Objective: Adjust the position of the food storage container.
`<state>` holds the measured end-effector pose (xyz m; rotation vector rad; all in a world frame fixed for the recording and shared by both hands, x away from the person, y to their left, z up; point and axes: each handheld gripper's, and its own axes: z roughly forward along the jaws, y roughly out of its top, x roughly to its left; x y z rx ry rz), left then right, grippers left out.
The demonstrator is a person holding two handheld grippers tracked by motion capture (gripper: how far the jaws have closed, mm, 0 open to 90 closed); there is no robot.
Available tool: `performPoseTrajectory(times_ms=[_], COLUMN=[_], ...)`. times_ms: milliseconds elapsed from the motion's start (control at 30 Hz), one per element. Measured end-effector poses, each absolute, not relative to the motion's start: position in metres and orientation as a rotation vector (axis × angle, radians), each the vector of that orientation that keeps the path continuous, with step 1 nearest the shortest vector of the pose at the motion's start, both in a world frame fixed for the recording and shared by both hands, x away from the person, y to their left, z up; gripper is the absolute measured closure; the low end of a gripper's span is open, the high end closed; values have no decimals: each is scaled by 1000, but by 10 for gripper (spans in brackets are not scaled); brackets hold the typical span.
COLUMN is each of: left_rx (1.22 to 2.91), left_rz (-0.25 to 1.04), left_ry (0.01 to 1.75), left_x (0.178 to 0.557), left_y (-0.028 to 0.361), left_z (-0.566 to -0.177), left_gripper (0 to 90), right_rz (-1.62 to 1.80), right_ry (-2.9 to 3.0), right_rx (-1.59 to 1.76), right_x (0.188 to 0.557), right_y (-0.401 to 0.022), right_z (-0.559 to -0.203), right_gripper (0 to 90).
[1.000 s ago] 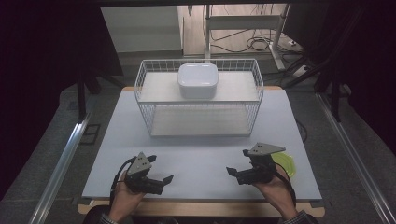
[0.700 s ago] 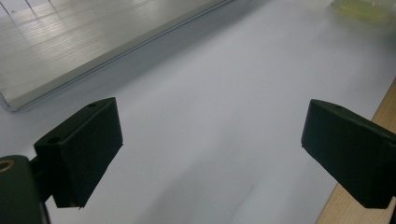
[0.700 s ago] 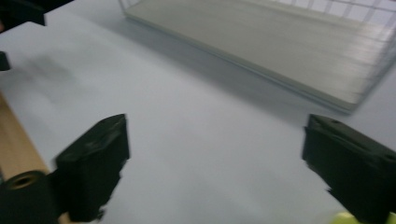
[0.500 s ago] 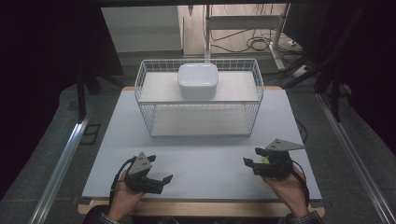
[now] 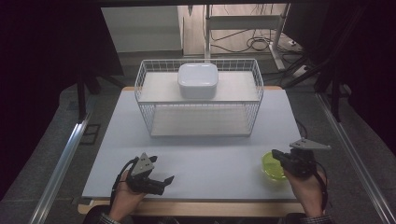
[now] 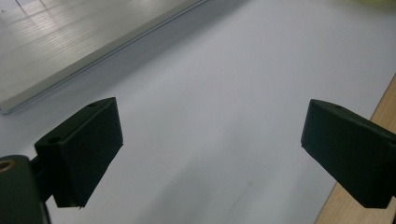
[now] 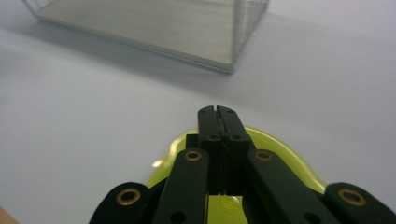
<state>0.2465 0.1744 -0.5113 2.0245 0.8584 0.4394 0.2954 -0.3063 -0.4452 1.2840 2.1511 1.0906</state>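
White table top [image 5: 201, 154] fills middle of high view, wooden edge showing along bottom. White wire basket [image 5: 200, 100] stands on it at upper centre — reaches table's far edge. Yellow-green dish [image 5: 270, 163] lies on table at lower right, near front edge — well apart from basket. Rest of surface bare white.

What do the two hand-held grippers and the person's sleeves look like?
Both the left gripper and the right gripper are black, each with a grey three-cornered plate on top and a black cable trailing back over the hand. The jaws are flat black blocks on linkage arms with brass-coloured pivots. Checked sleeve cuffs show at the wrists.
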Motion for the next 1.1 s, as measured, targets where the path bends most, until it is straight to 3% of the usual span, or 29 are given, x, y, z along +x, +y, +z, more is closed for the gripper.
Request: performPoseTrajectory(times_ms=[500,1100], left_rx=[2033,2052], left_rz=[436,441], left_ry=[860,853], left_x=[247,247], left_y=[174,171], left_z=[-512,-514], left_gripper=[53,53], right_rz=[1001,924], right_ry=[2012,2074], right_rx=[1459,1508], right_x=[287,287], right_y=[-359,-358], right_z=[-457,-474], right_gripper=[900,899])
